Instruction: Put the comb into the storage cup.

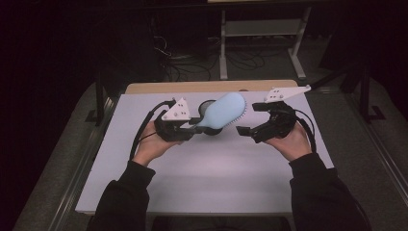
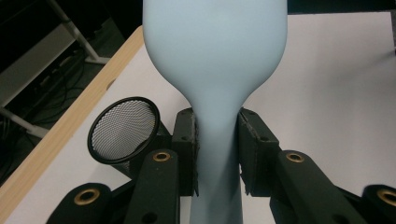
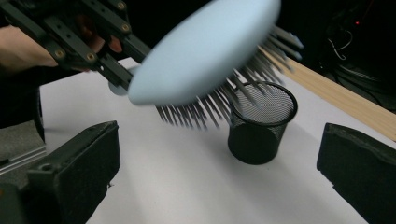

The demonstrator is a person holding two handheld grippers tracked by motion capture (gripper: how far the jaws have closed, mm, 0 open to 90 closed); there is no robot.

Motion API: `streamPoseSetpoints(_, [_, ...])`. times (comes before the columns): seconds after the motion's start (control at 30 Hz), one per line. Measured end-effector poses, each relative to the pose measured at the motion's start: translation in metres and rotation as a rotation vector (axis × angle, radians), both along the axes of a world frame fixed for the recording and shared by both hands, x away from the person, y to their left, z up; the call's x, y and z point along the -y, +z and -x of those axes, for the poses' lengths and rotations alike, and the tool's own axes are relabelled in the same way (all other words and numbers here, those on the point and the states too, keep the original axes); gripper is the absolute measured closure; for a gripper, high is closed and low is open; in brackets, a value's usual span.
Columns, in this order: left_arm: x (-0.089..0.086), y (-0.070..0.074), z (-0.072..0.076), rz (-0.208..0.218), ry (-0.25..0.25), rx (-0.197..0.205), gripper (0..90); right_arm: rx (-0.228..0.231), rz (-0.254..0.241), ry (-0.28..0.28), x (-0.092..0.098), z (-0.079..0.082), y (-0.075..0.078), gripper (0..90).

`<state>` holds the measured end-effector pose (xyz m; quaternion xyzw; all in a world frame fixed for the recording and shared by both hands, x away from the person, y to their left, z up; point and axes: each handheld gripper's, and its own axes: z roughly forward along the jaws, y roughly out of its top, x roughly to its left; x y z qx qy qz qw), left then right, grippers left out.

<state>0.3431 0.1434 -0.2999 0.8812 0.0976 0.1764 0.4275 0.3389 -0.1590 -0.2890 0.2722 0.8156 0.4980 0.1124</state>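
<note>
A pale blue hairbrush [image 1: 224,111] hangs above the white table, its head pointing up and to the right, bristles facing right. My left gripper [image 1: 191,123] is shut on the brush's narrow handle [image 2: 215,135], one pad on each side. The brush head [image 3: 205,51] fills the upper part of the right gripper view, with grey bristles pointing down toward a black mesh cup [image 3: 261,123]. That cup [image 2: 123,129] stands on the table just left of the left jaws, partly hidden behind the brush in the high view. My right gripper [image 1: 251,118] is open, close to the bristle side.
The white board [image 1: 202,163] covers a wooden table whose edge [image 1: 211,86] shows at the back. Beyond it are a metal stand's legs [image 1: 262,45] and cables on a dark floor. A person's sleeves [image 1: 120,202] come in at the bottom.
</note>
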Motion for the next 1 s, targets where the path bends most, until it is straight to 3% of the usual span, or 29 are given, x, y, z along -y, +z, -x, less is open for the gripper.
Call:
streamPoseSetpoints(0.23, [0.007, -0.004, 0.002, -0.003, -0.010, 0.005, 70.9, -0.019, 0.002, 0.012, -0.008, -0.004, 0.001, 0.0])
streamPoseSetpoints(0.57, [0.019, -0.009, 0.004, -0.005, -0.003, 0.029, 70.9, -0.061, -0.059, 0.020, -0.012, -0.009, 0.001, 9.8])
streamPoseSetpoints(0.73, [0.023, -0.013, 0.003, -0.025, 0.011, 0.036, 71.0, -0.085, -0.063, -0.001, -0.009, -0.012, 0.002, 19.3])
streamPoseSetpoints(0.83, [0.027, -0.016, 0.003, -0.035, 0.019, 0.038, 71.0, -0.076, -0.064, -0.014, -0.007, -0.012, 0.003, 27.6])
streamPoseSetpoints(1.0, [0.031, -0.017, 0.004, -0.036, 0.028, 0.044, 71.2, -0.087, -0.093, -0.016, -0.005, -0.012, 0.007, 34.1])
